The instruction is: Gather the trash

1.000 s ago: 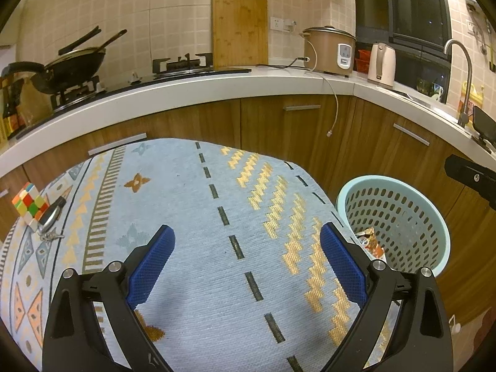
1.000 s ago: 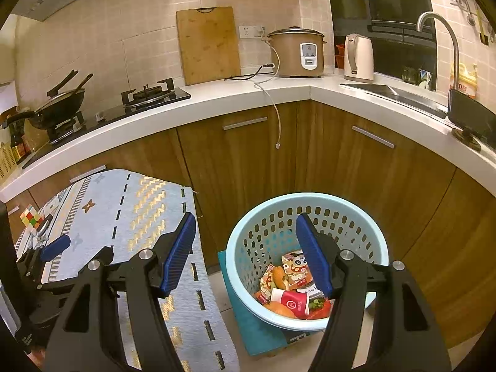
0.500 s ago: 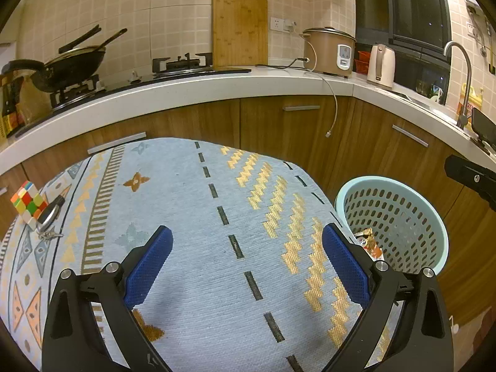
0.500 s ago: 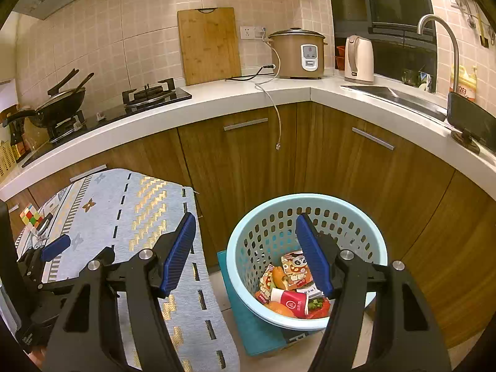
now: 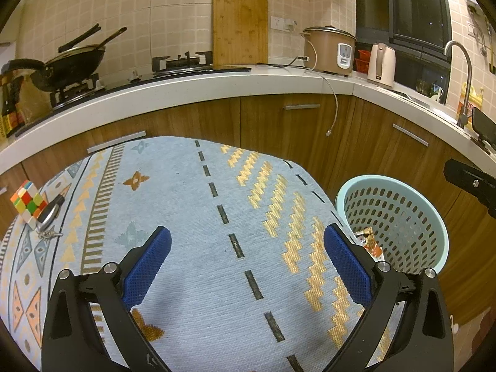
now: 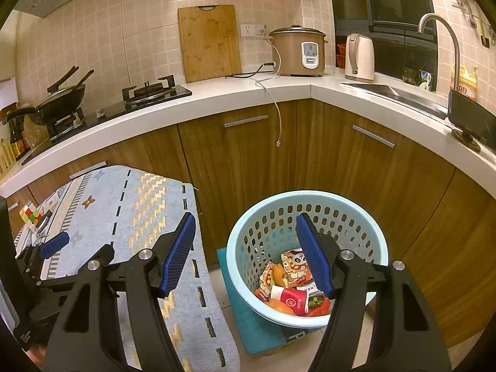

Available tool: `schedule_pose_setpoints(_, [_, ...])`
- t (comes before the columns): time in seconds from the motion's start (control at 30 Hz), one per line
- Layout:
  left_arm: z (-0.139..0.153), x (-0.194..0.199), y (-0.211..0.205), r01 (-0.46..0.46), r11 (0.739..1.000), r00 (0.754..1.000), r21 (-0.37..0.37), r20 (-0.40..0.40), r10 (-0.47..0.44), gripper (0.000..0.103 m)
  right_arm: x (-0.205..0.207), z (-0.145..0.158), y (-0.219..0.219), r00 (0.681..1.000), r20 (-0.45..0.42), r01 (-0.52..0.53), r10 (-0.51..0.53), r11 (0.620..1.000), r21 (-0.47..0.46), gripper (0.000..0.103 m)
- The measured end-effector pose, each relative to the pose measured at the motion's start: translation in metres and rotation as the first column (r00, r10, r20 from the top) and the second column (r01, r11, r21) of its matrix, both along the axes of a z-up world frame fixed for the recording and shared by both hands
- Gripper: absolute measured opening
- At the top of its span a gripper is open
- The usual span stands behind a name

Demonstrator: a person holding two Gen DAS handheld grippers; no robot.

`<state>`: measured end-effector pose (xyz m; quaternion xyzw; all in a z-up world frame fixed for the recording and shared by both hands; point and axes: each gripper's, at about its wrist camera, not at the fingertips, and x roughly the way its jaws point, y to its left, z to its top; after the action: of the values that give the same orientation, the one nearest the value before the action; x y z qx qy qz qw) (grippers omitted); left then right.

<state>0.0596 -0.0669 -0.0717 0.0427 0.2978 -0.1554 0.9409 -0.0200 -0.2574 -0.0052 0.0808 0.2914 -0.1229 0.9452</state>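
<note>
Both tools gape, empty: left tool (image 5: 246,248) above a patterned pale-blue cloth-covered table (image 5: 192,192), right tool (image 6: 245,238) over a trash-filled perforated light-blue plastic basket (image 6: 376,241).

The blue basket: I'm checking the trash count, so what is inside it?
The basket holds snack wrappers, a red paper cup and something orange. The right gripper covers part of the pile.
</note>
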Motion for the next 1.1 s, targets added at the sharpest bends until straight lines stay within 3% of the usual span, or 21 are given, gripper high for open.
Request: schedule_pose_setpoints(1.1, [-0.0014, -0.0009, -0.0047, 0.010, 1.000, 1.000, 0.003, -0.005, -0.010, 0.096, 0.0020, -0.0040, -0.0028, 1.000, -0.007, -0.003, 0.003, 1.000, 0.006, 0.068])
